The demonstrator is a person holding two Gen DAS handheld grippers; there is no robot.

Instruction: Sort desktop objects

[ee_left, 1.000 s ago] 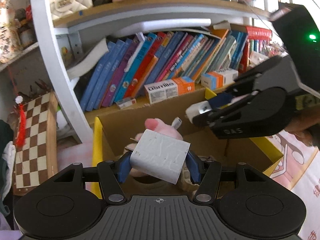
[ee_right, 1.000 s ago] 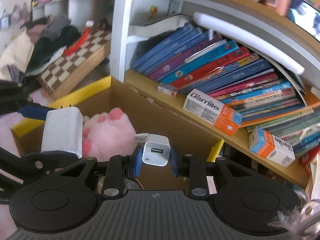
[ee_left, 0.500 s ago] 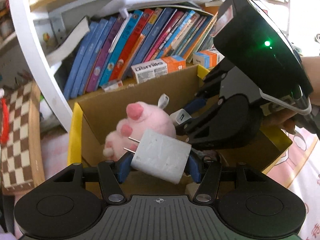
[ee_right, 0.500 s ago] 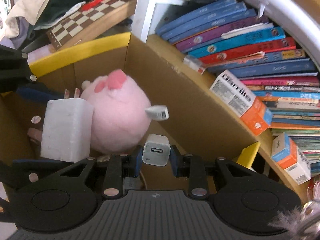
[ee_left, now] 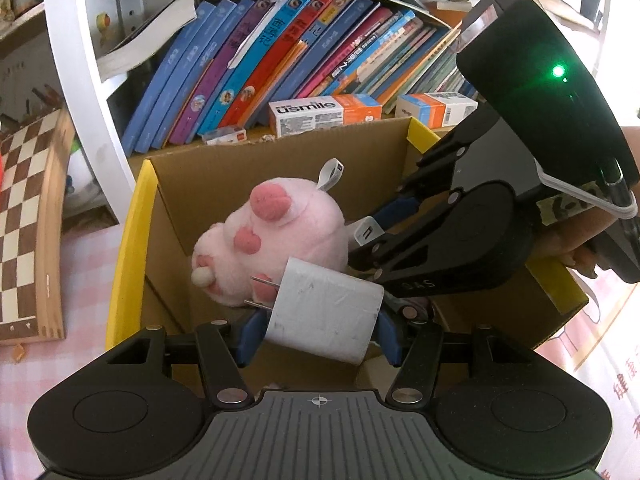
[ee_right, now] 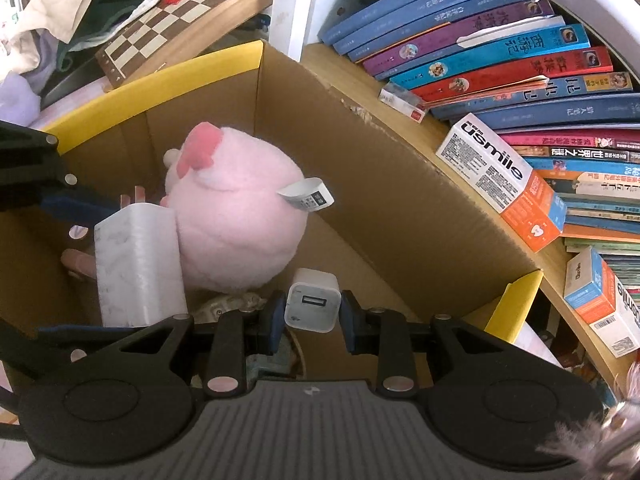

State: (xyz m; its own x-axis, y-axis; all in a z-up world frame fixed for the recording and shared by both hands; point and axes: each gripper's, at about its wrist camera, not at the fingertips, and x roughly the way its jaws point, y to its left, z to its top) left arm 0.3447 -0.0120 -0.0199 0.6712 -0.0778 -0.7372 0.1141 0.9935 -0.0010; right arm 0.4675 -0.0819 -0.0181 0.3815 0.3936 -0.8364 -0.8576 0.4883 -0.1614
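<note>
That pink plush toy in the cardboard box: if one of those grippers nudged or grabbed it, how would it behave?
The pink plush toy looks soft and fuzzy, so it would probably squash under the fingers rather than resist. Its rounded body suggests it could roll or shift when nudged, though the cardboard box walls would likely stop it. It is probably light for its bulk.

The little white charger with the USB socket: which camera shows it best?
The right wrist view: the small charger sits centred between the right gripper's blue pads, socket facing the camera. The left wrist view shows only its end poking from that gripper, seen from the side.
</note>
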